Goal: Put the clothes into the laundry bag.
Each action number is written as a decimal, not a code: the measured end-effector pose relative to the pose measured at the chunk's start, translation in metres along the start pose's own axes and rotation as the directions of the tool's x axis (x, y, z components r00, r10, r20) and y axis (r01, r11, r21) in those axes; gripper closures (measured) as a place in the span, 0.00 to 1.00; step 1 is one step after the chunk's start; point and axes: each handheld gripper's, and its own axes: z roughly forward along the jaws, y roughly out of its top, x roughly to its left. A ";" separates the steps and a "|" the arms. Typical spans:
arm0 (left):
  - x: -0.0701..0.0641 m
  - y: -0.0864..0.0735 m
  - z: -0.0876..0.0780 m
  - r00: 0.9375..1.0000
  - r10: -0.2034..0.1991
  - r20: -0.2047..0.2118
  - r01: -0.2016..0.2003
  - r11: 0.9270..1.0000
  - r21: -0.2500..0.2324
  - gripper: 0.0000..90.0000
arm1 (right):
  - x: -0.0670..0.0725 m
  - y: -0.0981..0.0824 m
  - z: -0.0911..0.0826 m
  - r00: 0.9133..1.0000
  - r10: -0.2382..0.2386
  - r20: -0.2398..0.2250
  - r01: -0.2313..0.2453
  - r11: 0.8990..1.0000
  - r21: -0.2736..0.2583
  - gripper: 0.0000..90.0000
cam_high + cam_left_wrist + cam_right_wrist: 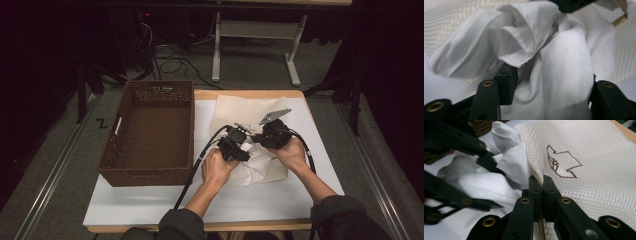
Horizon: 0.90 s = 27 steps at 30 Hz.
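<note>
A white tabletop (pixel 280 200) is seen from above, with a brown woven basket (pixel 150 131) at its left and a cream mesh bag (pixel 247 112) lying flat toward the far side. A bunched white cloth (pixel 257 167) rests at the near edge of the bag, between two hand-held tools.

The right tongs (pixel 541 185) are pressed together on the mesh bag's edge (a brown outline emblem (pixel 561 162) is stitched just beyond the pinch), so the mouth of the bag is judged to be held up. The left tongs (pixel 551 82) are spread, with folds of the white cloth lying between the jaws but not clamped; whether one pad touches the fabric cannot be told.

The stuffing is judged to be partly done: some cloth is tucked against the bag's opening, yet most of it is bunched outside on the tabletop. The rest is left to be pushed in. The basket holds nothing.
</note>
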 end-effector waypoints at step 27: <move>0.007 -0.003 0.006 0.993 -0.052 0.109 0.055 0.998 -0.026 0.93 | 0.007 0.001 -0.002 0.999 -0.029 -0.027 0.029 1.000 -0.011 0.98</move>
